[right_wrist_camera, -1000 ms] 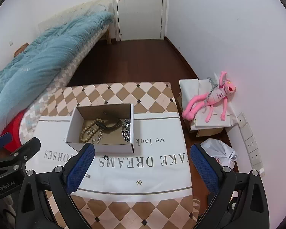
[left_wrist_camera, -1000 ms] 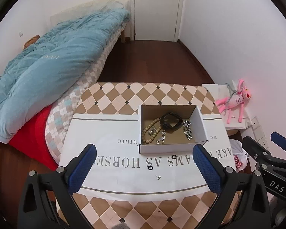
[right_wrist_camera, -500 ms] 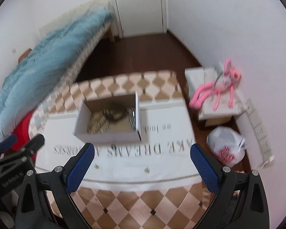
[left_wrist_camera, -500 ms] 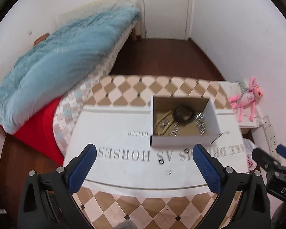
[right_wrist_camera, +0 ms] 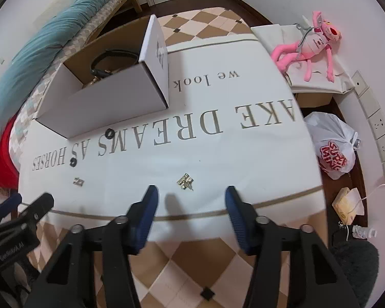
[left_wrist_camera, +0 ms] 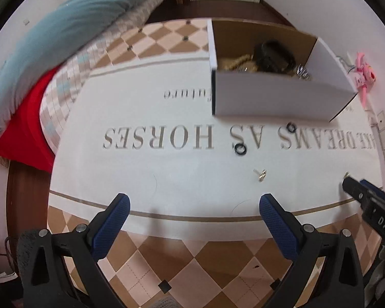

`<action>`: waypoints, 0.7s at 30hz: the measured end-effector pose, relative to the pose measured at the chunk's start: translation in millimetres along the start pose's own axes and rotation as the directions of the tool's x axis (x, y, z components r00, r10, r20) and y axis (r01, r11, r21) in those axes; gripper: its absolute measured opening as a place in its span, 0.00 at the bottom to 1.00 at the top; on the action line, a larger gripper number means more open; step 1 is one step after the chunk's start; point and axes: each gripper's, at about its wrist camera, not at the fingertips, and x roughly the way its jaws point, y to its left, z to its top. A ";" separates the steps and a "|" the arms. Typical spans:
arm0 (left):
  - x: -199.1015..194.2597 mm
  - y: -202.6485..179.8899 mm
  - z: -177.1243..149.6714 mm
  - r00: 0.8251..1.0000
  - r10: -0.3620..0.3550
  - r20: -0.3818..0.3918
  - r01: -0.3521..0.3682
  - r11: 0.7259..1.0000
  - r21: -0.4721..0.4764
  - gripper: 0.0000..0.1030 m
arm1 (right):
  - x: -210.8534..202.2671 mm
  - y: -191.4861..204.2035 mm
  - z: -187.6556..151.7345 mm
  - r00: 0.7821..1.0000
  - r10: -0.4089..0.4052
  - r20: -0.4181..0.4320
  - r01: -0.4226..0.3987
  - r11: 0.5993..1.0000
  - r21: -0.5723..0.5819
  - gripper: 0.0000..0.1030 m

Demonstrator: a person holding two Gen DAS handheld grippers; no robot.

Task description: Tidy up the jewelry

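Note:
A white cardboard box stands on the white printed cloth and holds a black bracelet and beads. Two small black rings lie in front of it; they also show in the right wrist view. A small gold earring lies nearer. Another gold piece lies just ahead of my right gripper, which is open and empty. My left gripper is open and empty, low over the cloth's near edge.
The table has a brown checked top. A bed with a blue quilt is at the left. A pink plush toy, a white plastic bag and wall sockets are at the right. The right gripper's tip shows in the left view.
Both grippers have dropped from high above the table to just over its near edge and moved closer to the jewelry. The right gripper's fingers stand closer together than before. Nothing was picked up.

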 end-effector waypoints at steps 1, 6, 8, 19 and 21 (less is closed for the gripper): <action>2.8 0.1 -1.1 1.000 0.002 -0.007 -0.002 1.000 0.001 1.00 | 2.1 1.7 -0.7 1.000 -0.001 0.019 0.001 1.000 -0.005 0.45; 13.1 -1.2 -5.2 0.999 0.006 -0.032 -0.006 1.000 0.002 1.00 | 8.0 16.6 -3.7 0.996 -0.005 0.086 0.010 0.998 -0.057 0.19; 14.7 -3.9 -6.7 0.999 0.002 -0.036 -0.002 1.000 0.004 1.00 | 8.3 23.9 -6.0 0.994 -0.035 0.103 0.043 0.996 -0.083 0.13; 13.7 -27.3 0.4 0.998 -0.066 -0.019 0.066 0.998 0.004 0.99 | -3.3 17.9 -7.4 0.992 -0.027 0.124 0.032 0.999 -0.038 0.12; 13.1 -36.4 2.4 0.996 -0.087 -0.010 0.087 0.996 0.021 0.91 | -5.9 14.0 -4.4 0.992 -0.026 0.125 0.029 0.999 -0.023 0.12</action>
